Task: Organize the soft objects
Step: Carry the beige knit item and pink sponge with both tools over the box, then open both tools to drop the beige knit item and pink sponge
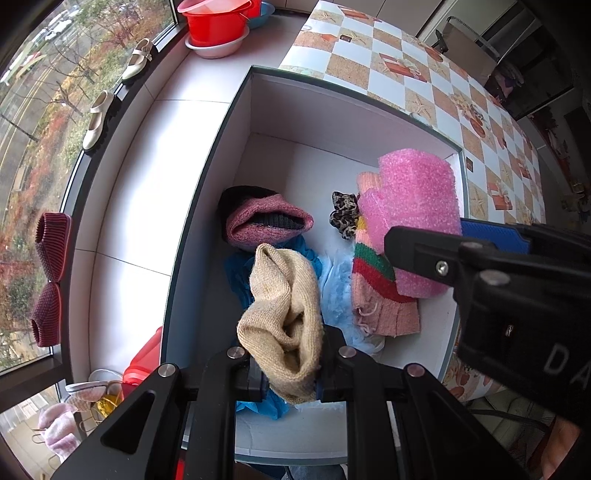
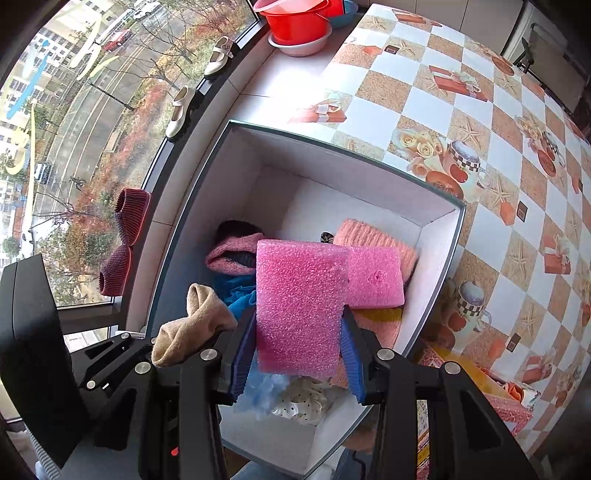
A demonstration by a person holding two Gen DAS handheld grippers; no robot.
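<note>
A white open box (image 1: 258, 110) (image 2: 439, 236) stands on the checked tablecloth and holds soft things. My left gripper (image 1: 291, 380) is shut on a beige knitted sock (image 1: 284, 317) (image 2: 192, 325), hanging over the box's near left part. My right gripper (image 2: 299, 354) is shut on a pink foam sheet (image 2: 299, 306) (image 1: 413, 206), held over the box's right side. Inside lie a pink-and-black knitted hat (image 1: 266, 221) (image 2: 232, 254), blue fabric (image 1: 236, 273), a striped pink knit (image 1: 376, 291), a leopard scrunchie (image 1: 343, 214) and a second pink foam piece (image 2: 376, 277).
The checked tablecloth (image 2: 498, 206) spreads right of the box. Red and white basins (image 1: 218, 29) (image 2: 299, 26) stand at the far end of the white sill. Cream shoes (image 1: 98, 118) and dark red slippers (image 1: 51, 280) line the window ledge.
</note>
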